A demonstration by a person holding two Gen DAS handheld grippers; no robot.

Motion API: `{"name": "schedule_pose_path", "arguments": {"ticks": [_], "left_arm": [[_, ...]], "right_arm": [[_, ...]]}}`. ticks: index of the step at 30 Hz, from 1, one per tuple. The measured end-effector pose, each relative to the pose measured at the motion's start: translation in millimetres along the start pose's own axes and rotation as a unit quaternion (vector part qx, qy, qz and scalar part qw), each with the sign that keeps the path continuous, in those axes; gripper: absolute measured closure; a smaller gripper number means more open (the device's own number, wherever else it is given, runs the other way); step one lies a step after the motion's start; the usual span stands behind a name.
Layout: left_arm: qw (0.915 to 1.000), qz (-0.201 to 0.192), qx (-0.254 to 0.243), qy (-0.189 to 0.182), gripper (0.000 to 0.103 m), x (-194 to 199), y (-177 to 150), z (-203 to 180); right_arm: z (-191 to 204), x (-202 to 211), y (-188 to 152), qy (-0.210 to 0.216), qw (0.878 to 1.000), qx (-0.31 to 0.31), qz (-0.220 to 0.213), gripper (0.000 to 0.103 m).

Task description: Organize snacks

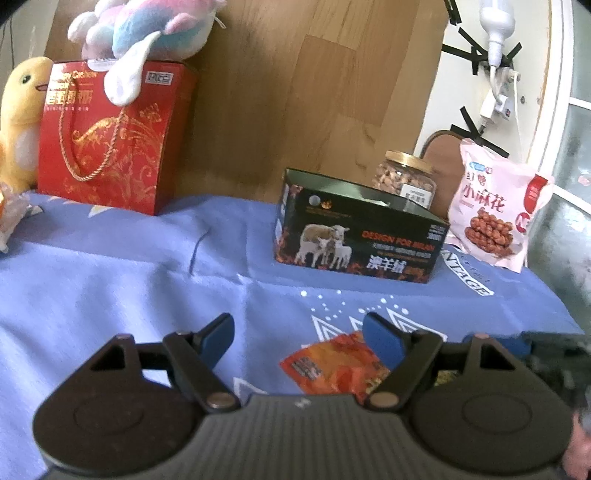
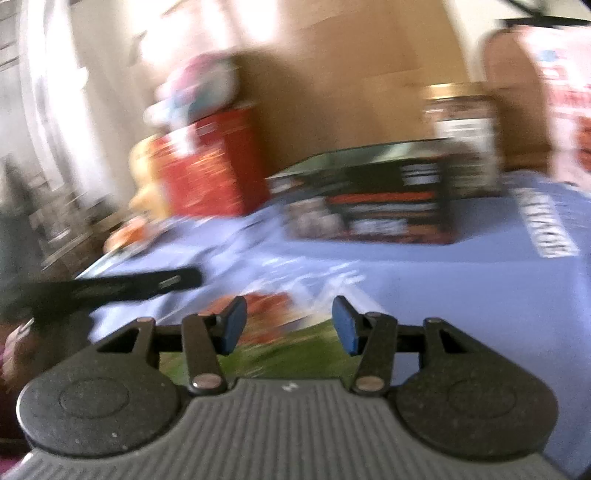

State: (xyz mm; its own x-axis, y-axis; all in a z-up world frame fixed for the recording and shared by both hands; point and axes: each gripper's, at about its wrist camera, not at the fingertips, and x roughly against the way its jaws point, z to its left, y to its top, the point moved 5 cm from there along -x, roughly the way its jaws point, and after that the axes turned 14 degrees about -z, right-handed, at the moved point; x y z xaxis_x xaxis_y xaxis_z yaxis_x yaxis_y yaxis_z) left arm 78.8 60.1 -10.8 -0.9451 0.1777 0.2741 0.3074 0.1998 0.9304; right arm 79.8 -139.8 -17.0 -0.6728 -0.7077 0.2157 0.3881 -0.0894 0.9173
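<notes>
- Snack packet (image 1: 332, 365): orange-red, crinkled foil, lying flat on the blue cloth (image 1: 110, 295) of the bench, just ahead of the left claw (image 1: 299, 332) and partly hidden behind its right finger.
- Left claw: fingers wide apart, nothing between them, low over the cloth.
- Right claw (image 2: 290, 325): fingers also apart and holding nothing; this view is badly blurred, but a packet with orange and green print (image 2: 280, 332) shows on the cloth between and below the fingers. Whether it touches them I cannot tell.
- Black box (image 1: 354, 232): printed with sheep, top open, standing toward the far right of the bench.
- Nut jar (image 1: 404, 177): clear with a gold lid, just behind the box.
- Pink bag (image 1: 495, 210): upright beside the jar, near the right edge of the bench.
- Red gift bag (image 1: 110, 140): far left against the wooden wall, a pastel plush (image 1: 147, 33) on top and a yellow plush (image 1: 18, 122) beside it.
- Open room: a broad stretch of bare cloth lies between the left claw, the red gift bag and the box.
</notes>
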Motion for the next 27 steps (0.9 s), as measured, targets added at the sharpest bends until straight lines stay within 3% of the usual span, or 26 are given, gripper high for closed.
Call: {"name": "schedule_pose_path", "arguments": {"ticks": [2,6,12,17,22,27], "left_arm": [[0.9999,0.007,-0.002,-0.011,0.027,2,-2,-3],[0.9994,0.020,0.006,-0.029,0.030,11,-6,-4],[0.9943,0.042,0.073,-0.066,0.030,29,-6,8],[0.9921,0.050,0.049,-0.104,0.030,49,-6,-13],[0.9905,0.075,0.070,-0.092,0.029,58,-13,-9],[0.9816,0.099,0.123,-0.108,0.030,56,-24,-5]], "right_arm": [[18,-3,-9,0.033,0.999,0.029,0.024,0.037],[37,-9,-22,0.042,0.994,0.091,0.040,0.037],[35,-2,-17,0.047,0.995,0.078,0.046,0.037],[51,0,-26,0.082,0.989,0.097,0.069,0.037],[47,-1,-34,0.069,0.988,0.105,0.087,0.037],[50,-1,-36,0.067,0.987,0.116,0.083,0.036]]}}
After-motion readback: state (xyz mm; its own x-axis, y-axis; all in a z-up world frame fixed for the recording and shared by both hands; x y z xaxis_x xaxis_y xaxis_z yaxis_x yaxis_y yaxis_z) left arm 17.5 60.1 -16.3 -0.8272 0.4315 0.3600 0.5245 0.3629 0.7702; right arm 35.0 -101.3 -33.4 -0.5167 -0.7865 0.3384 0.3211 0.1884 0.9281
